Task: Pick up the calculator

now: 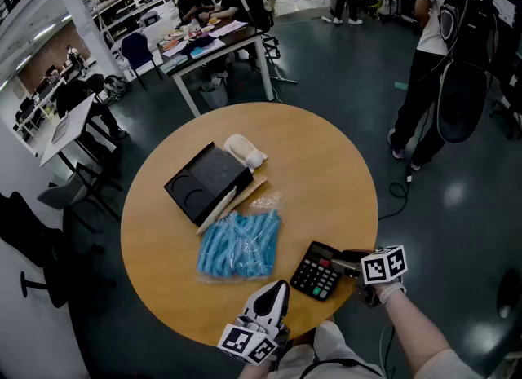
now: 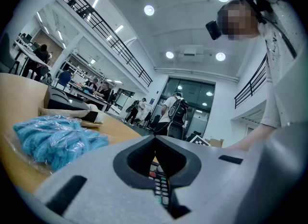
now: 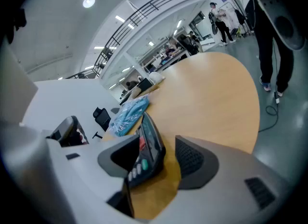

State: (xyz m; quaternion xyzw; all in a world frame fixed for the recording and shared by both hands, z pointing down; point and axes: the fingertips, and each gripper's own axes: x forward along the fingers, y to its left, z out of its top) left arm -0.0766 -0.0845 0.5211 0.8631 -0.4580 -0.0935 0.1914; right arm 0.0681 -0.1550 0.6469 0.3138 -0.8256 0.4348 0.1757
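The black calculator [image 1: 320, 270] lies near the front right edge of the round wooden table [image 1: 326, 174]. My right gripper [image 1: 341, 265] comes at it from the right, and its jaws stand open around the calculator's near end. In the right gripper view the calculator [image 3: 147, 146] sits tilted against the left jaw, with bare wood showing between it and the right pad [image 3: 191, 159]. My left gripper [image 1: 276, 292] hovers level at the table's front edge, left of the calculator, jaws shut and holding nothing. Through its jaws the calculator's keys [image 2: 160, 185] show.
A bag of blue tubes [image 1: 239, 244] lies left of the calculator. Behind it sit a black tray [image 1: 208, 182], a wooden strip [image 1: 222, 204] and a white object [image 1: 245, 151]. A person with a backpack [image 1: 453, 51] stands at the right; seated people surround a far table [image 1: 214, 39].
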